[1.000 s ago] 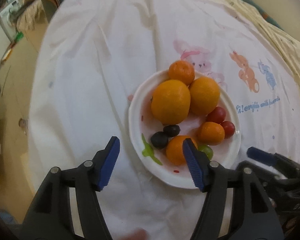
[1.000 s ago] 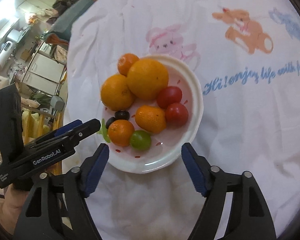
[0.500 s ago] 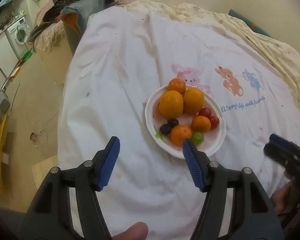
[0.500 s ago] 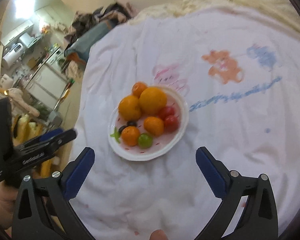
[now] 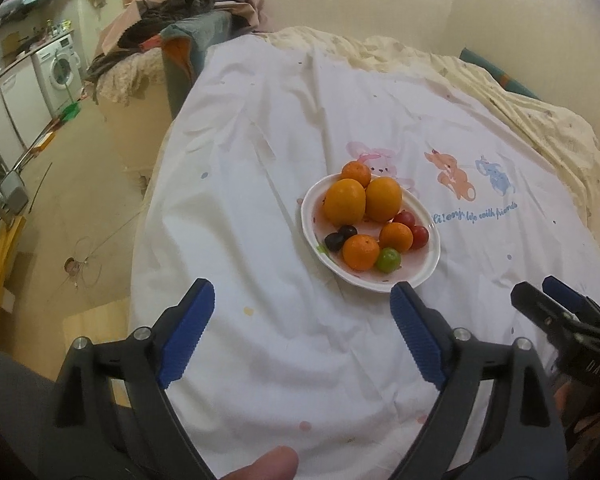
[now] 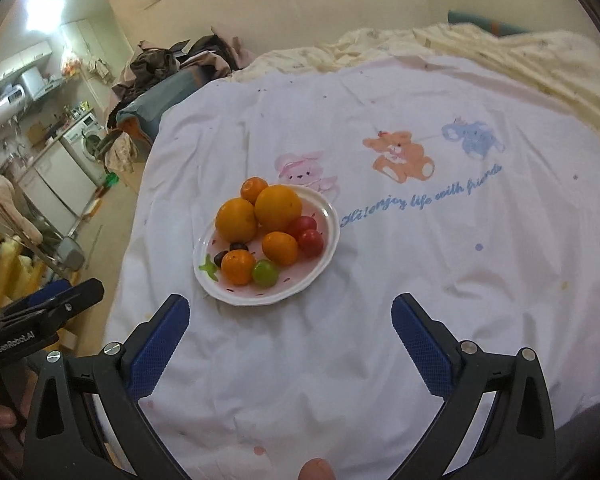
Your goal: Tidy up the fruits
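On the bed [image 5: 260, 152], the white plate [image 5: 428, 268] holds all the fruit. My right claw [image 6: 290, 344] is wide and empty. My left claw [image 5: 302, 332] is opening, empty too. I think the big oranges [image 5: 345, 202] are firm; the green grape [image 5: 388, 259] is small and squashy, so I would pinch its sides gently.

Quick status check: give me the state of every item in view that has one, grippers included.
left gripper: jaws opening, nothing between them, back from the plate.
right gripper: open wide, empty.
plate: upright on the white sheet, loaded with fruit.
oranges: piled at the plate's far side, touching.
red tomatoes: on the plate, side by side.
green fruit: on the plate, near edge.
dark grapes: on the plate, together.
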Demonstrator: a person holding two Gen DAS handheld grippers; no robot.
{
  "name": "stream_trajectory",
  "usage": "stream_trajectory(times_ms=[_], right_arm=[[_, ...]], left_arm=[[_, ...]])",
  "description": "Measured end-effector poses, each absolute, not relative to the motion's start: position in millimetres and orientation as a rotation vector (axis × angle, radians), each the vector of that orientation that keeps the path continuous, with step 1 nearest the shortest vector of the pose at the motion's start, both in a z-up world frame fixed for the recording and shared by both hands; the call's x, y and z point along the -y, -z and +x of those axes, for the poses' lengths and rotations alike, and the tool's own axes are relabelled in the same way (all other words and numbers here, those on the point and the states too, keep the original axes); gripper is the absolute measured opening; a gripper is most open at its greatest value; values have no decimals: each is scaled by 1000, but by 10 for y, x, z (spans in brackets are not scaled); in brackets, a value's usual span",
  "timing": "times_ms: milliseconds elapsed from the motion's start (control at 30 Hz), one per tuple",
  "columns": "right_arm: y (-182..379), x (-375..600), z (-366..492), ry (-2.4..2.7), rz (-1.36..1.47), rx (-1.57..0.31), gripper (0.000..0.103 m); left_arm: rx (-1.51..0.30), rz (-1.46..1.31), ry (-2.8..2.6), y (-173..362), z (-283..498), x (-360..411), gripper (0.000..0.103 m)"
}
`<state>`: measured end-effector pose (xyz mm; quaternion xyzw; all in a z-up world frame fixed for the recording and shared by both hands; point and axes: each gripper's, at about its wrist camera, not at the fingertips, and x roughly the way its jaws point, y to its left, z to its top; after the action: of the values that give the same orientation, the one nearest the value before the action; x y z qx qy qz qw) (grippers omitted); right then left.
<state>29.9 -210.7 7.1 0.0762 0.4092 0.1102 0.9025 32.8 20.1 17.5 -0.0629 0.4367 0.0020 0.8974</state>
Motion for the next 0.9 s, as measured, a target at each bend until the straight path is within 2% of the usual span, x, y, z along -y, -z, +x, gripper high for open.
stream_trajectory(times_ms=[33,100,267,900], right_arm=[[-81,2086,276,-226,148,-834,103],[-107,2048,247,-234,141,-815,103],[-135,2043,253,-203,121,-773,103],[-59,2006,325,-173,98,-782,103]], left_arm=[[-895,-131,-7,-177,305,-194,91],[-871,-111,-7,-190,269,-160,103],[-801,-56,-21,-216,250,-90,102],[-809,-59,-15,-141,307,-22,102]])
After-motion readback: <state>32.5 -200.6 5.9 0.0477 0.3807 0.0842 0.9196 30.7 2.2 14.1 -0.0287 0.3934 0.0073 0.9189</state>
